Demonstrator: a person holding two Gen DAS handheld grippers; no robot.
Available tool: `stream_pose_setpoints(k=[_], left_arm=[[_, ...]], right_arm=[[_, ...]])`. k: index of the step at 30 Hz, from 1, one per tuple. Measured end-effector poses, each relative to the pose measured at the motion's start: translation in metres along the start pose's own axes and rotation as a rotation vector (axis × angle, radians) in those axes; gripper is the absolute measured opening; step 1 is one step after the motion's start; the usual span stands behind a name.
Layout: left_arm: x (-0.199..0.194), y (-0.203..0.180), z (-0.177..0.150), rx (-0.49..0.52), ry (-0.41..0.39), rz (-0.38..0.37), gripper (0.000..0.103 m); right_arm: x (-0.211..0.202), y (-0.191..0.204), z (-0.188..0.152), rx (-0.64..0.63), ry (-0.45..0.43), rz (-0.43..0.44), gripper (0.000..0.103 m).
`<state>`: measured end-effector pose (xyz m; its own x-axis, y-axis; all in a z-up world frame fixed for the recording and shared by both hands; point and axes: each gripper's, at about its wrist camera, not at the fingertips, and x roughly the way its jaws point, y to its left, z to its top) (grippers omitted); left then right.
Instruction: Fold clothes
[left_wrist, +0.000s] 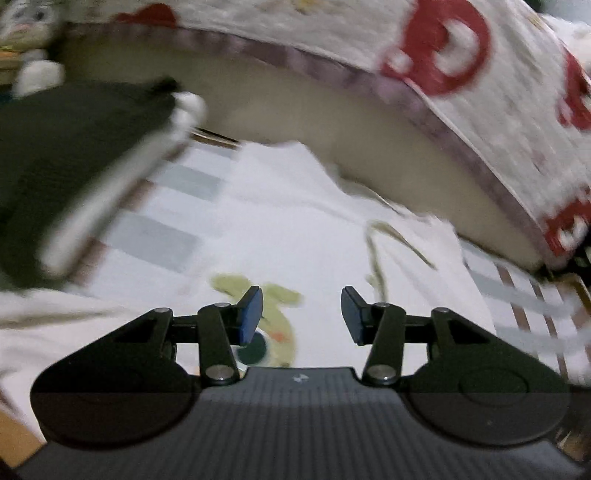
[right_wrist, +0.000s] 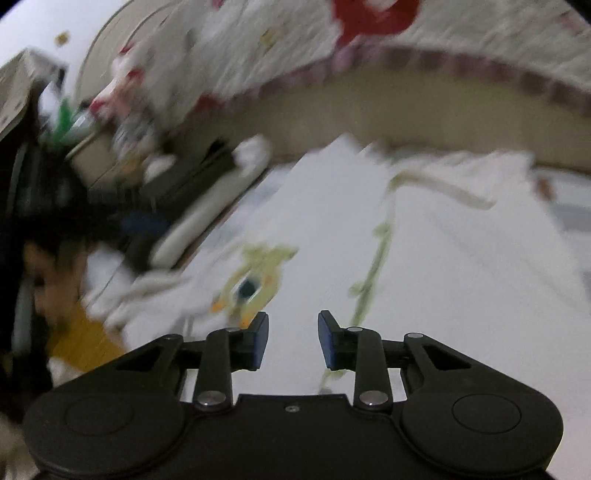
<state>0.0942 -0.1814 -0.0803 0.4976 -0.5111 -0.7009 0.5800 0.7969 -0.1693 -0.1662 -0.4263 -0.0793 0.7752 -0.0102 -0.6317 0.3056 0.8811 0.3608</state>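
Observation:
A white garment (left_wrist: 295, 206) with a green cartoon print (left_wrist: 266, 317) and green trim lies spread flat in front of me. It also shows in the right wrist view (right_wrist: 443, 266), with the print (right_wrist: 255, 280) left of centre. My left gripper (left_wrist: 302, 316) is open and empty, just above the print. My right gripper (right_wrist: 293, 341) is open and empty above the garment's near part. Both views are motion-blurred.
The garment lies on a striped sheet (left_wrist: 177, 206). A quilt with red patterns (left_wrist: 480, 92) hangs over a bed edge behind. A dark object with a pale edge (left_wrist: 85, 173) lies at left. Cluttered items (right_wrist: 92, 147) sit at far left.

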Motion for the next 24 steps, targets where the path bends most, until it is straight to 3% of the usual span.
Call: stream_pose_setpoints(k=[3, 8, 15, 19, 24], left_arm=[[0.027, -0.045, -0.012, 0.050, 0.041, -0.101, 0.044], [0.021, -0.043, -0.014, 0.097, -0.001, -0.087, 0.044], [0.027, -0.035, -0.017, 0.093, 0.015, -0.069, 0.044], [0.029, -0.029, -0.021, 0.104, -0.005, -0.051, 0.046], [0.050, -0.023, -0.016, 0.108, -0.009, -0.021, 0.045]], right_arm=[[-0.016, -0.004, 0.013, 0.019, -0.083, -0.099, 0.034], [-0.050, -0.018, 0.055, 0.071, -0.134, -0.248, 0.035], [-0.041, -0.057, 0.119, 0.173, -0.069, -0.338, 0.038], [-0.035, -0.081, 0.155, 0.231, -0.029, -0.385, 0.051], [0.006, -0.134, 0.144, 0.481, 0.035, -0.198, 0.053]])
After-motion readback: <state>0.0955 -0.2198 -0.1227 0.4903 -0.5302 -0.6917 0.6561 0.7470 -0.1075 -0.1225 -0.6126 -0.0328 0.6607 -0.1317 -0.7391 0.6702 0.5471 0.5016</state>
